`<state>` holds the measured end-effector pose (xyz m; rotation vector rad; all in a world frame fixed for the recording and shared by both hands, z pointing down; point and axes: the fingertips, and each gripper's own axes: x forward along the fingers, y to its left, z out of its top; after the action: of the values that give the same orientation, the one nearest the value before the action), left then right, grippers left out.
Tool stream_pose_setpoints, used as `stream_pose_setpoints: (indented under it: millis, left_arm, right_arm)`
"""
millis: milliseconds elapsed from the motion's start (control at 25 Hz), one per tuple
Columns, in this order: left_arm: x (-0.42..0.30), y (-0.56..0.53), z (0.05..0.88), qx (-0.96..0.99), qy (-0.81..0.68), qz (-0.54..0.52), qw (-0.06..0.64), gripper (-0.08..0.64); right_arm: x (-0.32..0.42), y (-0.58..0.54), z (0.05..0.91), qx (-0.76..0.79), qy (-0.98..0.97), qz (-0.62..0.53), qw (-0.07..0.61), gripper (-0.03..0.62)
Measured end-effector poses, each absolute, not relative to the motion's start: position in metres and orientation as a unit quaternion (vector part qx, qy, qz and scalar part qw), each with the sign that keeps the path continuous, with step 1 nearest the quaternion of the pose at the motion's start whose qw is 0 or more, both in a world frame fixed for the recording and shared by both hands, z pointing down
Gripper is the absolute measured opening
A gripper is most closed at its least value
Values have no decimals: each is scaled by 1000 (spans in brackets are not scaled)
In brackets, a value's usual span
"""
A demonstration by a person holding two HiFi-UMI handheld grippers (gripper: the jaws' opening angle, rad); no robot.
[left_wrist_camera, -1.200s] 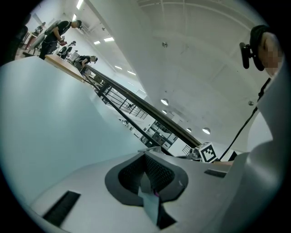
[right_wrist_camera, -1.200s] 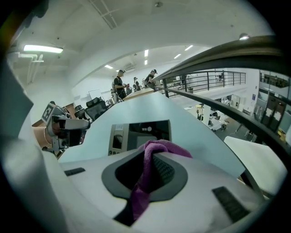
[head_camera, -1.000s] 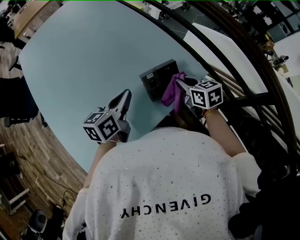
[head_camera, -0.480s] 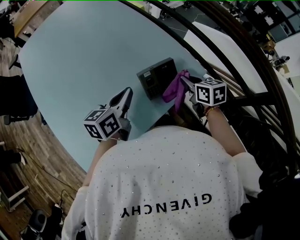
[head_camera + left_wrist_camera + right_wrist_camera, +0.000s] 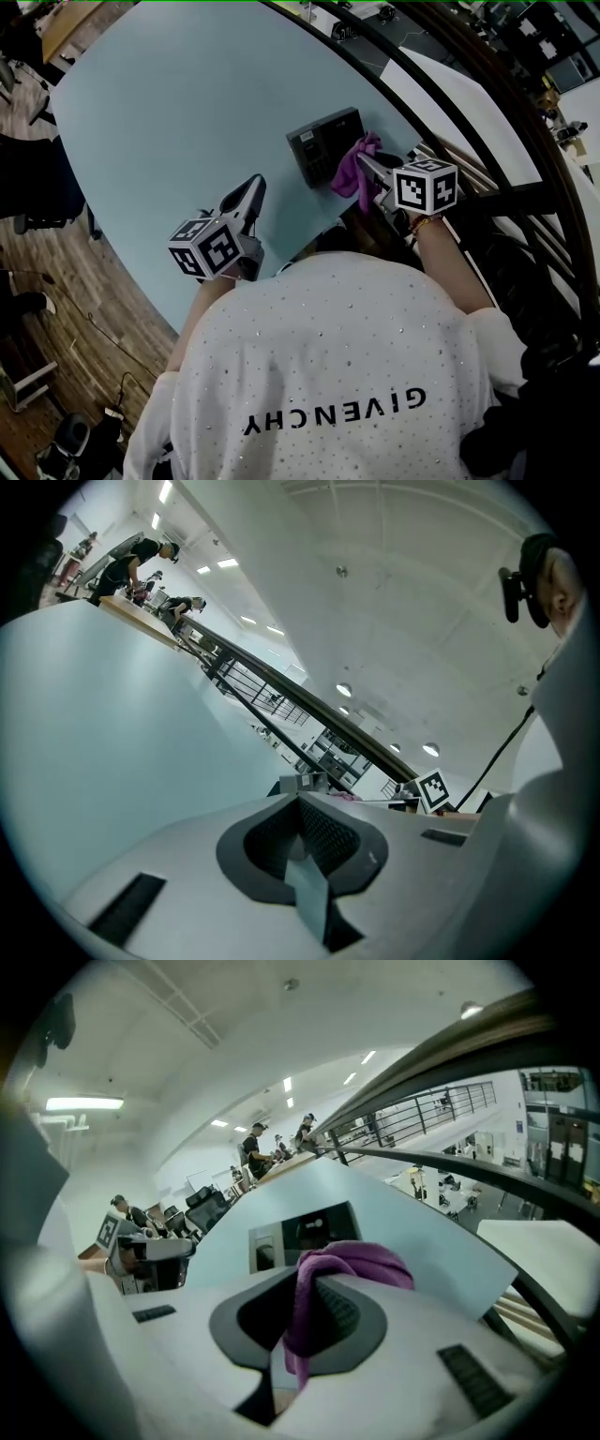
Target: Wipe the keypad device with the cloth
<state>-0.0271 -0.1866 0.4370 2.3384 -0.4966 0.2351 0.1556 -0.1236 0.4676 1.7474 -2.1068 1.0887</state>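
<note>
The dark keypad device (image 5: 322, 147) lies on the pale blue table (image 5: 187, 103), near its right edge. My right gripper (image 5: 367, 167) is shut on a purple cloth (image 5: 353, 171), which hangs against the device's right end. In the right gripper view the cloth (image 5: 349, 1265) drapes over the jaws, with the device (image 5: 305, 1232) just beyond them. My left gripper (image 5: 249, 191) rests on the table to the left of the device, shut with nothing in it. In the left gripper view the device (image 5: 302, 782) shows small and far off.
A dark curved railing (image 5: 450, 112) runs close along the table's right edge. Wood floor (image 5: 56, 309) and an office chair (image 5: 33, 187) lie to the left. People stand at a far desk (image 5: 272, 1159). The person's white shirt (image 5: 328, 375) fills the foreground.
My right gripper and the cloth have slid a little toward the device's far right end. My left gripper has stayed in place.
</note>
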Motion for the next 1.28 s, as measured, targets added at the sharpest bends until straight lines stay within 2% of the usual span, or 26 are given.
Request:
stream_pose_setpoints:
  millis: [200, 600, 1080, 1280]
  left_arm:
    - [-41, -177, 435, 909, -194, 86, 357, 3]
    - [-84, -168, 442, 901, -223, 79, 364, 3]
    - [-99, -167, 445, 894, -239, 83, 371, 3]
    - [-89, -172, 441, 895, -232, 82, 371, 3]
  right_arm:
    - [112, -122, 473, 560, -739, 339, 157, 26]
    - [49, -132, 489, 511, -771, 321, 204, 26]
    - [75, -139, 500, 545, -745, 302, 238, 26]
    - [91, -137, 498, 556, -737, 312, 226, 26]
